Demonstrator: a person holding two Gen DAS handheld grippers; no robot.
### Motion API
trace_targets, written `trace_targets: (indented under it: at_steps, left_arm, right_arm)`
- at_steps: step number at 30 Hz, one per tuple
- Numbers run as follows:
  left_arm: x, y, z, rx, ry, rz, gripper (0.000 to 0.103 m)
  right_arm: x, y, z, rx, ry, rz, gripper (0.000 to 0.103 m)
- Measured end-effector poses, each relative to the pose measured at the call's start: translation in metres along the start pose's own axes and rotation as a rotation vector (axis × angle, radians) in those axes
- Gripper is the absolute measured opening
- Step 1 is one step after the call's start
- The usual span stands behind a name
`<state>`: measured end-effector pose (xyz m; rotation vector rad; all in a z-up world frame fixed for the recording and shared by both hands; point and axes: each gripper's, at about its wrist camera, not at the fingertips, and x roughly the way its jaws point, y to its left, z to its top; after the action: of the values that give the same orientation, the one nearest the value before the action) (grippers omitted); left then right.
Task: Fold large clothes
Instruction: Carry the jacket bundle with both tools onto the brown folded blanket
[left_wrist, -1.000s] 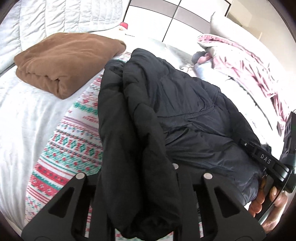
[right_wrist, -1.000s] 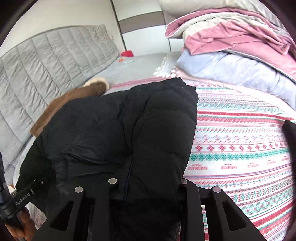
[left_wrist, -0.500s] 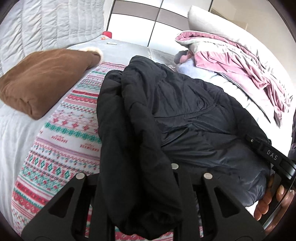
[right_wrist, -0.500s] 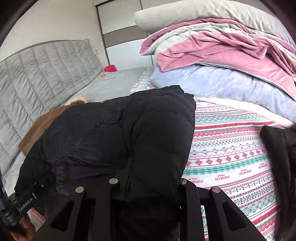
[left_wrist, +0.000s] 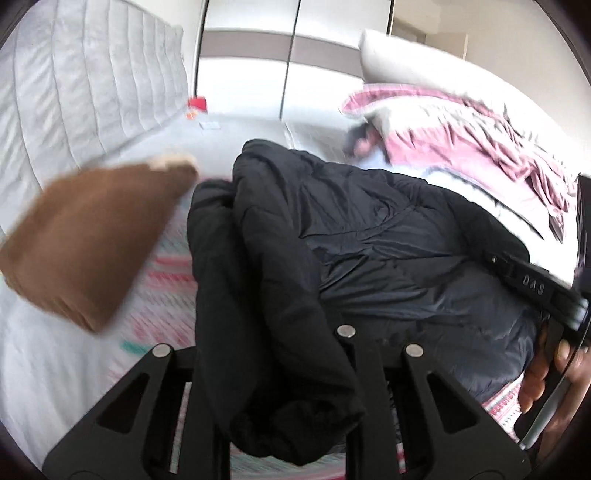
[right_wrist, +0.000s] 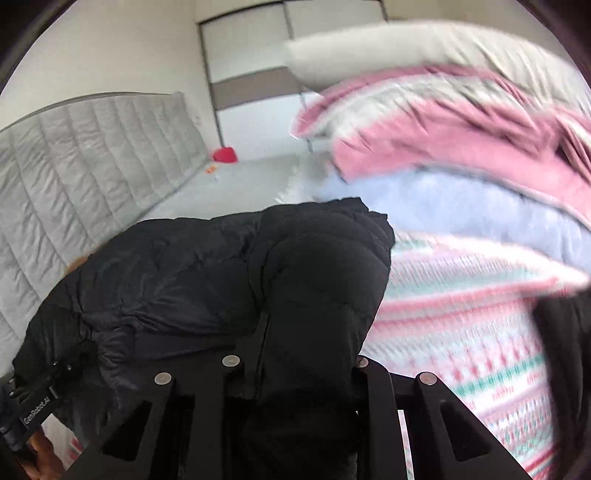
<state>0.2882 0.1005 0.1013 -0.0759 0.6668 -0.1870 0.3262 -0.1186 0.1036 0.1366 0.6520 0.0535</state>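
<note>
In the left wrist view, from left to right: one folded brown blanket (left_wrist: 92, 240) at middle left on the bed (left_wrist: 44, 369), one black puffer jacket (left_wrist: 369, 236) filling the centre, one heap of pink bedding (left_wrist: 461, 136) at upper right. The left claw (left_wrist: 280, 369) at lower centre is clamped narrowly on a thick fold of that jacket. In the right wrist view the right claw (right_wrist: 295, 373), also lower centre, is closed on another bunch of the jacket, with one patterned blanket (right_wrist: 461, 332) to its right.

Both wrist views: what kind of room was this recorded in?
Most likely a bedroom. A quilted grey headboard runs along a bed piled with pink bedding, and tall wardrobe doors stand behind. A black puffer jacket is being folded there.
</note>
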Motion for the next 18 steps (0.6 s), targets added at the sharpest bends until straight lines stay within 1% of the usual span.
trace_targets:
  at_steps: [2,5,6,7,9,11,13,15,16,17,18]
  left_arm:
    - [-0.009,0.024,0.025,-0.001,-0.035,0.019,0.020]
    - [-0.029,0.070,0.077,-0.021,-0.096,0.051,0.020]
    - [-0.041,0.089,0.100,-0.024,-0.138,0.070,0.020]
    - [-0.050,0.103,0.115,-0.020,-0.173,0.086,0.020]
    - [-0.070,0.138,0.146,-0.019,-0.248,0.112,0.021]
    - [-0.078,0.169,0.163,-0.026,-0.276,0.155,0.022]
    - [-0.072,0.204,0.169,-0.024,-0.262,0.234,0.022]
    - [-0.056,0.236,0.160,0.005,-0.232,0.319,0.023]
    - [-0.044,0.253,0.152,0.022,-0.215,0.349,0.024]
    - [-0.031,0.269,0.143,0.029,-0.182,0.367,0.025]
    - [-0.005,0.295,0.128,0.026,-0.098,0.378,0.027]
  right_arm:
    - [-0.001,0.034,0.030,-0.034,-0.037,0.029,0.021]
    - [-0.003,0.090,0.078,-0.075,-0.121,0.090,0.020]
    - [-0.004,0.107,0.091,-0.088,-0.148,0.108,0.020]
    - [-0.003,0.128,0.106,-0.097,-0.180,0.133,0.020]
    - [0.002,0.164,0.129,-0.091,-0.213,0.175,0.020]
    - [0.014,0.203,0.147,-0.063,-0.232,0.233,0.020]
    - [0.033,0.236,0.150,-0.035,-0.227,0.280,0.020]
    - [0.059,0.269,0.141,-0.026,-0.198,0.311,0.020]
    - [0.076,0.286,0.130,-0.031,-0.177,0.324,0.020]
    - [0.098,0.302,0.115,-0.033,-0.136,0.333,0.020]
    - [0.122,0.312,0.103,-0.034,-0.084,0.339,0.020]
